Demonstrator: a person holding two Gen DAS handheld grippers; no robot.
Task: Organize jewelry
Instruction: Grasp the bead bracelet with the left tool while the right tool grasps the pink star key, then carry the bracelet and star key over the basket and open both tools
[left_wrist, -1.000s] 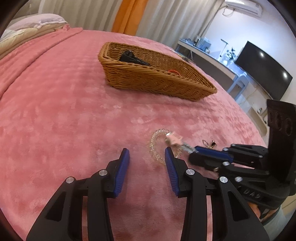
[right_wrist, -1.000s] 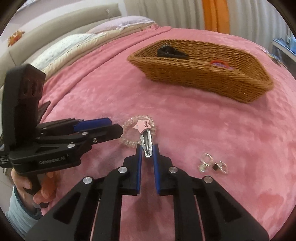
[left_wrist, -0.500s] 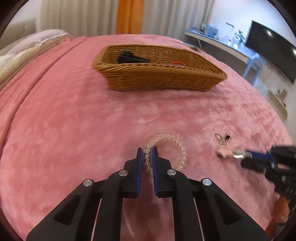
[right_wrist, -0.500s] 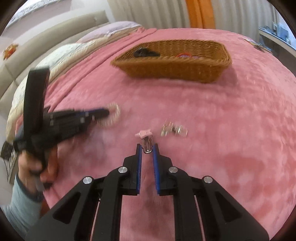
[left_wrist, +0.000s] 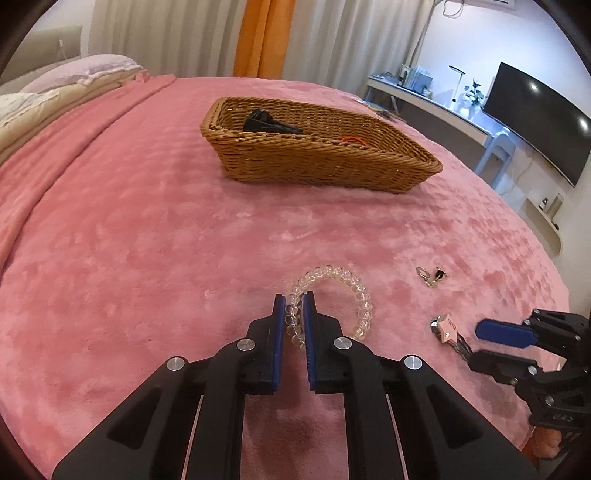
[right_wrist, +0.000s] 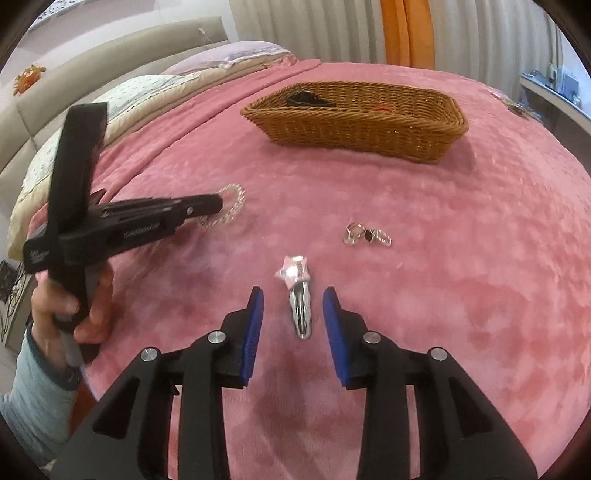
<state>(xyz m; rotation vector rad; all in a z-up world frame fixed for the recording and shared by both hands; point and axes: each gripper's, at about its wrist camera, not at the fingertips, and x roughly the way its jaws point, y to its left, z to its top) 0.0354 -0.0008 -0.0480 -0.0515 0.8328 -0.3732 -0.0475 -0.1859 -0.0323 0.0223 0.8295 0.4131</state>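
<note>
Basket (left_wrist: 321, 162): already holds a black clip (left_wrist: 269, 123).
Left gripper (left_wrist: 294, 317): I pinch the bead bracelet (left_wrist: 343, 291).
Right gripper (right_wrist: 293, 314): spread wide around the star hair clip (right_wrist: 297, 291), lying on the blanket (right_wrist: 461, 277).
Left: earrings (right_wrist: 367, 234) too.

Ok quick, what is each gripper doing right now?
Left gripper: shut on the clear bead bracelet.
Right gripper: open, star hair clip lying between its fingers.

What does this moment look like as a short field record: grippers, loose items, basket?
left gripper: shut on clear bead bracelet
right gripper: open, star hair clip lying between its fingers, not gripped
small metal earrings: loose on pink blanket
wicker basket: holds a black item and a red item
</note>
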